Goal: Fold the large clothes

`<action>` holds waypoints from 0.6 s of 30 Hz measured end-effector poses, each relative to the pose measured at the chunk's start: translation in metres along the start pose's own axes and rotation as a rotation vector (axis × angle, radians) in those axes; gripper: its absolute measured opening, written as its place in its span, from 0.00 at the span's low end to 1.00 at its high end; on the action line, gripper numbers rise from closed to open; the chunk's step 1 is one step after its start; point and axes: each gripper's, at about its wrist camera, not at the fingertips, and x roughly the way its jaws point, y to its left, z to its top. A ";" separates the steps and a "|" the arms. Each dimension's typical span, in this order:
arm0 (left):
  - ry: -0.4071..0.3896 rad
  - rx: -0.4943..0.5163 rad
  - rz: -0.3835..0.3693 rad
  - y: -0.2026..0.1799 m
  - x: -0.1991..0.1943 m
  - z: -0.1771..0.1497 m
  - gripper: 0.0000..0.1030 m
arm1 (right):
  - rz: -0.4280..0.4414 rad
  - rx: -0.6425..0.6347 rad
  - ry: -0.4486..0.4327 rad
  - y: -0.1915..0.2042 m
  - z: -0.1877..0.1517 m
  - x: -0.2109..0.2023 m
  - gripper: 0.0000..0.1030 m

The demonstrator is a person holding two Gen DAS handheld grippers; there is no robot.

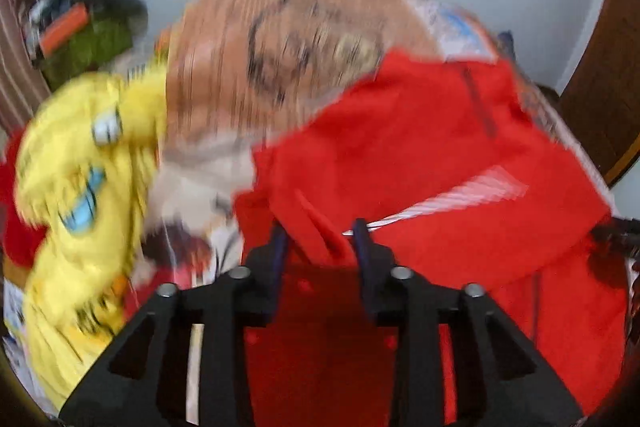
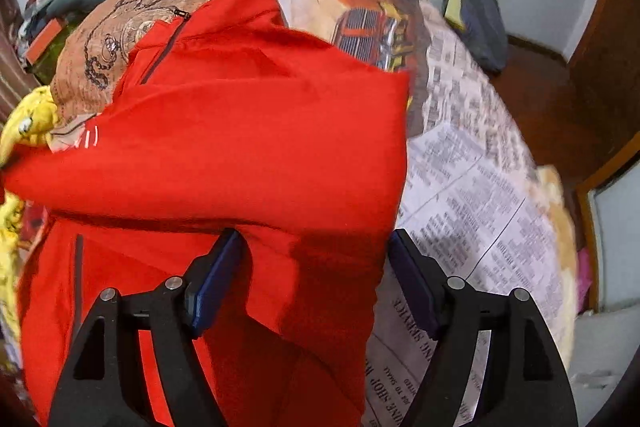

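Note:
A large red jacket (image 1: 420, 155) with a dark zip lies on a bed with a printed cover (image 1: 280, 39). It also shows in the right wrist view (image 2: 248, 131), partly folded over itself. My left gripper (image 1: 320, 239) has its jaws partly apart with a raised fold of the red cloth between them; the view is blurred and I cannot tell whether they pinch it. My right gripper (image 2: 316, 247) is open wide over the jacket's right edge, with red cloth between the fingers and newsprint-patterned cover (image 2: 480, 195) beside the right finger.
A yellow printed garment (image 1: 80, 195) lies bunched at the bed's left side. A cluttered pile (image 1: 80, 23) sits at the far left by the wall. A dark bag (image 2: 480, 23) and a wooden door (image 2: 600, 67) are at the right.

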 end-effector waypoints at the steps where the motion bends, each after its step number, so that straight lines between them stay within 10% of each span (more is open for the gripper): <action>1: 0.026 -0.012 -0.003 0.006 0.006 -0.007 0.46 | 0.012 0.010 -0.003 -0.002 -0.001 -0.001 0.71; 18: 0.181 -0.368 -0.248 0.090 0.044 -0.028 0.69 | 0.018 -0.005 -0.045 0.008 -0.011 -0.031 0.71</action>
